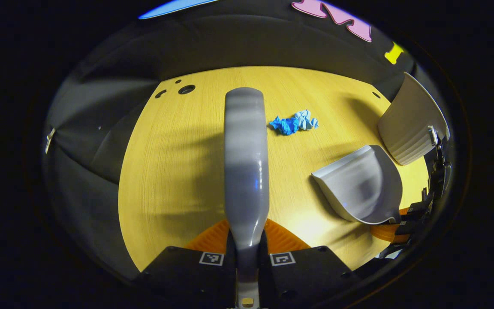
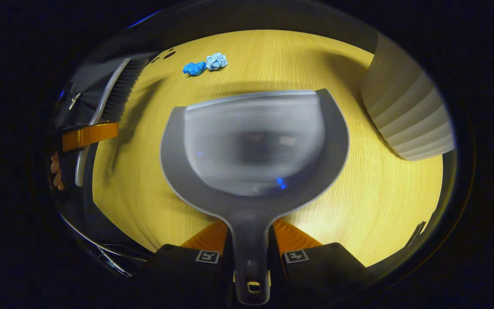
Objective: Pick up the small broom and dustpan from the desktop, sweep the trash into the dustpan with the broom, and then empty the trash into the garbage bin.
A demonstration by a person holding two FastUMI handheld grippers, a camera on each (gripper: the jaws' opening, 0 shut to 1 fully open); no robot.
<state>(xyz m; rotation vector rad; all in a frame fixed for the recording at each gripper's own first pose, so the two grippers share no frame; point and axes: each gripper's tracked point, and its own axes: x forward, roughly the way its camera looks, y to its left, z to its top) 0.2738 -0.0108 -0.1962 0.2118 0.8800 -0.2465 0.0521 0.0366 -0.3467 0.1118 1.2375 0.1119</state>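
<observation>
A: Blue crumpled paper trash (image 1: 294, 122) sits out on the pale yellow wood-grain desktop (image 1: 174, 171), a darker wad touching a lighter one, bare wood all round them.

B: And the small grey plastic broom (image 1: 246, 171)?

A: Lifted, handle pinched between both fingers of the left gripper (image 1: 247, 238), its back running straight out ahead. The trash lies just right of its far tip in the left gripper view. In the right gripper view you see its dark bristles (image 2: 122, 88) off at the left, over the table's left edge.

B: Dustpan?

A: The grey plastic scoop-shaped dustpan (image 2: 253, 146), handle clamped by both fingers of the right gripper (image 2: 251, 242), mouth facing the trash across open wood; whether its lip touches the surface I cannot tell.

B: Any crowding?

A: The white ribbed plastic garbage bin (image 2: 405, 120) stands just beside the pan's right rim, near the table's right edge. The middle stretch from pan to paper is open.

B: Surroundings?

A: Small dark holes (image 1: 186, 89) near the desktop's far left corner, black cloth wall (image 1: 238, 47) close behind, shadows across the wood.
</observation>
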